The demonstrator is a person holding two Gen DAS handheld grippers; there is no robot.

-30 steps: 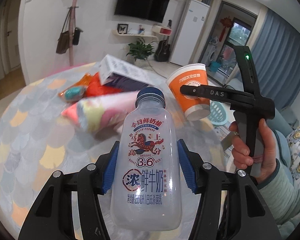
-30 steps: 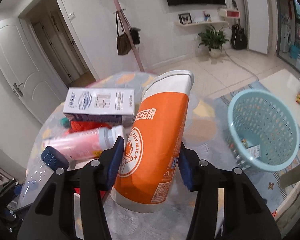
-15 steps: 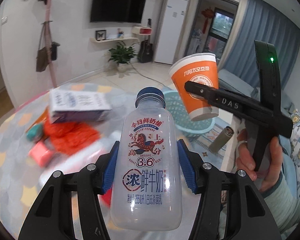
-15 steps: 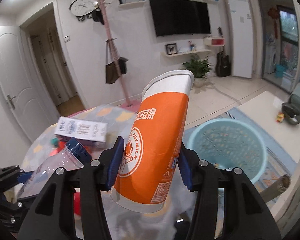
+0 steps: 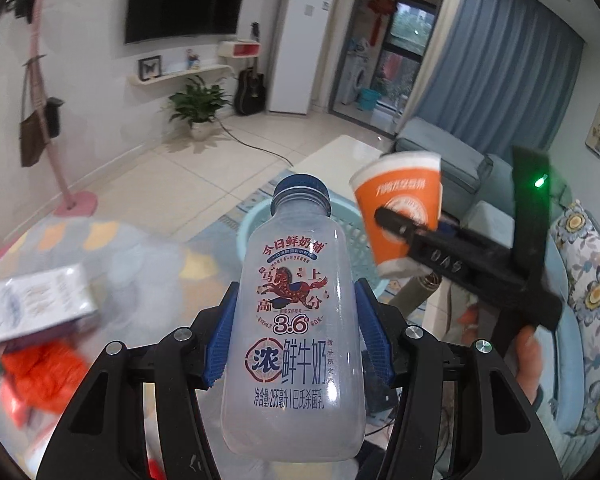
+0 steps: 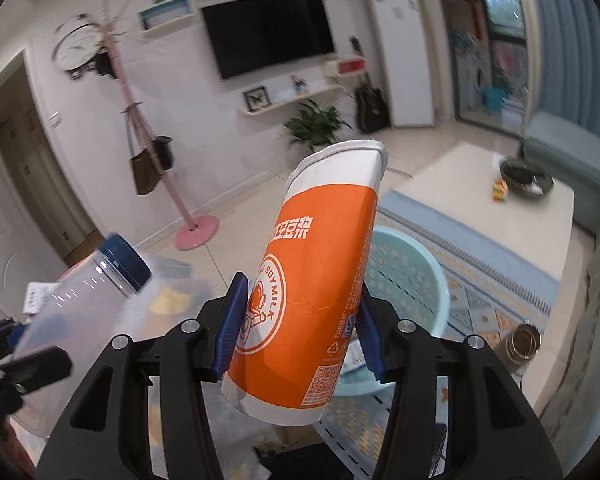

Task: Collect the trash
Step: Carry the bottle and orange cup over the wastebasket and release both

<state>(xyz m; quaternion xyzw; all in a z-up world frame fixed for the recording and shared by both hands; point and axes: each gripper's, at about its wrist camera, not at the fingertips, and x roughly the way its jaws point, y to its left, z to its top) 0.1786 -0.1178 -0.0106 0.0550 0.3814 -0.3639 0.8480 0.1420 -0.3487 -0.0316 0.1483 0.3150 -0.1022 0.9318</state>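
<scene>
1. Near the basket [image 6: 412, 280], the left gripper [image 5: 294, 344] has its jaws pinching the bottle [image 5: 294, 320].
2. The right gripper [image 6: 300, 336] has its jaws pinching the cup [image 6: 312, 280], nearer the basket.
3. Step: carrying both to the basket; next, centre each above it, then release.

Empty capped milk bottle [image 5: 294, 320] and orange soymilk cup [image 6: 312, 300] above turquoise basket [image 6: 412, 280].

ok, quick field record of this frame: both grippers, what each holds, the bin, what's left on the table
left gripper: shut on milk bottle, blue cap on
right gripper: shut on orange paper cup, tilted
bin: light blue basket on the floor, beyond both items
table: white box, red wrapper, blurred
</scene>
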